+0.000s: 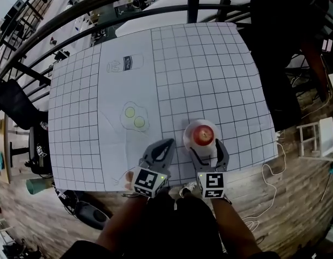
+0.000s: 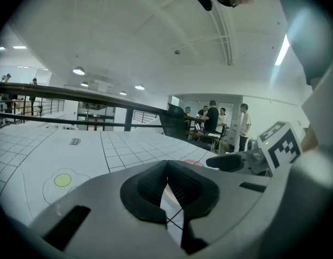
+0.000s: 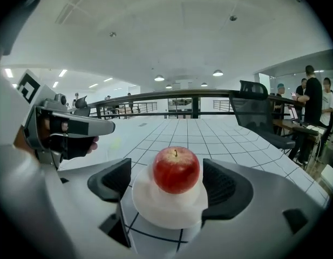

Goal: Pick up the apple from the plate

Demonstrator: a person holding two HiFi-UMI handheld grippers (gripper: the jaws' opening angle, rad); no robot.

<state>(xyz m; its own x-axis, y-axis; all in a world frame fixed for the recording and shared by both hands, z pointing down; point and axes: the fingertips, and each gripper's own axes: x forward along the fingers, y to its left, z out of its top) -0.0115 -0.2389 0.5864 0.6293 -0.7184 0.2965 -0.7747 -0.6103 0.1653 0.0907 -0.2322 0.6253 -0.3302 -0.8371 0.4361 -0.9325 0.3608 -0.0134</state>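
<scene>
Our right gripper (image 3: 167, 182) stands wide open, its jaws either side of the red apple (image 3: 176, 169) without touching it; the apple sits on the white plate (image 3: 166, 212). Our left gripper (image 2: 167, 185) is clenched shut.

left gripper (image 2: 167, 169) hogs the bottom of the shot, its dark pads (image 2: 148, 190) meeting at the tips with nothing caught between them; just past it stretches the white gridded table cover (image 2: 128, 144); off to the gripper's left there's a printed fried egg (image 2: 62, 180) with a yellow-green yolk; to its right sits the right gripper (image 2: 223, 161), its marker cube (image 2: 279, 144) tilted; beyond the left gripper runs a dark railing (image 2: 58, 93), and a few people (image 2: 212, 117) stand way back
</scene>
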